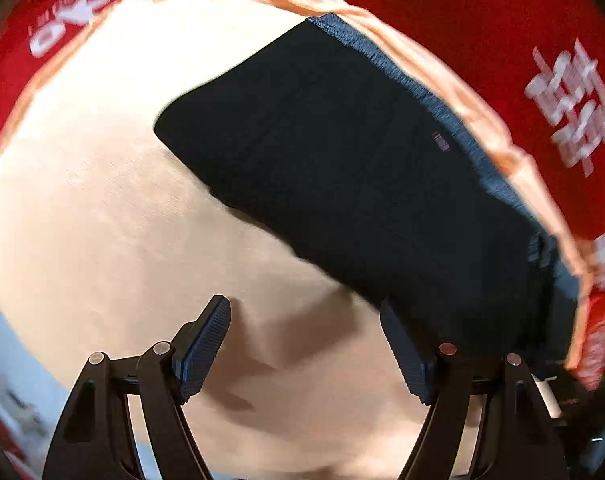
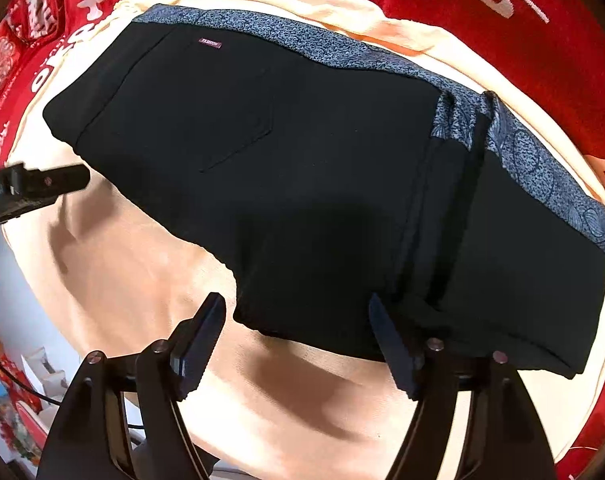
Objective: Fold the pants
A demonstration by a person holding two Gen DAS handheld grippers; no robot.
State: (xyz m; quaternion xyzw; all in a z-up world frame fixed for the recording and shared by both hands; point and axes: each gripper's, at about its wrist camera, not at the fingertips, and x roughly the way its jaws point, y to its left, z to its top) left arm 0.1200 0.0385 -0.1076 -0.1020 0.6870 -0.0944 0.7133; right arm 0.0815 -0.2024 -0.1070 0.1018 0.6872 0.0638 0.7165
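Black pants [image 2: 294, 184] with a blue patterned waistband [image 2: 342, 52] lie folded in a compact block on a cream cloth [image 2: 150, 280]. In the left wrist view the pants [image 1: 362, 168] lie ahead and to the right. My left gripper [image 1: 304, 344] is open and empty, hovering over the cream cloth just short of the pants' near edge. My right gripper [image 2: 296, 340] is open and empty at the pants' near edge, its right finger close to the fabric. The left gripper's tip [image 2: 50, 184] shows at the left of the right wrist view.
The cream cloth lies over a red fabric with white lettering [image 1: 574, 112] that surrounds it on all far sides [image 2: 502, 8]. Pale floor and clutter [image 2: 26, 360] show at the lower left.
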